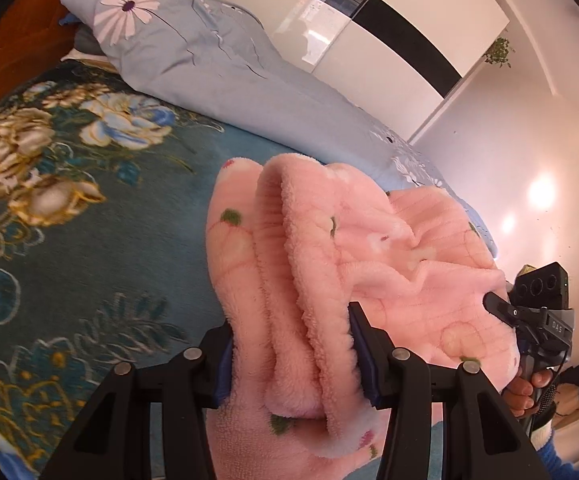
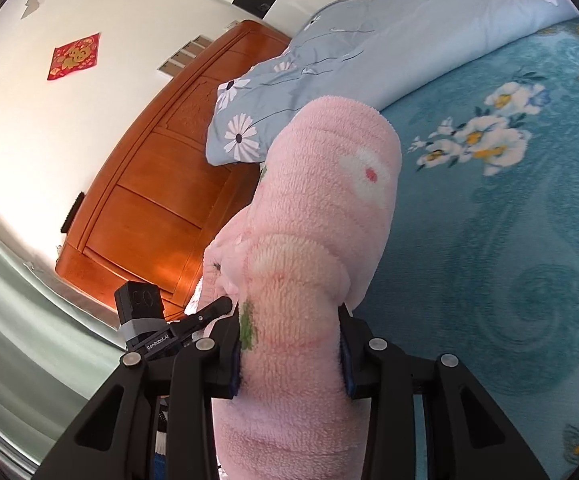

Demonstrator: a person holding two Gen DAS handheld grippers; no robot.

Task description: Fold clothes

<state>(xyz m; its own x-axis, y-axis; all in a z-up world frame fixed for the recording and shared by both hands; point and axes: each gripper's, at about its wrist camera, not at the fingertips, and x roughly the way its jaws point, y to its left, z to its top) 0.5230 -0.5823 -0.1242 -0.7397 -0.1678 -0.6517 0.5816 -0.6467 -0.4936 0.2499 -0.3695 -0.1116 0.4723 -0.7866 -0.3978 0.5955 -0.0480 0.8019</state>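
Note:
A pink fleece garment [image 1: 329, 248] with small flower prints hangs bunched above the bed. My left gripper [image 1: 293, 352] is shut on a thick fold of it. My right gripper [image 2: 289, 344] is shut on another bunched part of the same garment [image 2: 329, 200], which rises in front of the camera. In the left wrist view the right gripper [image 1: 537, 312] shows at the garment's right edge, held by a hand. In the right wrist view the left gripper [image 2: 177, 328] shows at the lower left, touching the cloth.
A teal floral bedspread [image 1: 89, 240] covers the bed below. A light blue duvet with daisy prints [image 1: 209, 60] lies along the far side. A wooden headboard [image 2: 161, 184] stands at the bed's end. White wardrobe doors [image 1: 389, 40] are behind.

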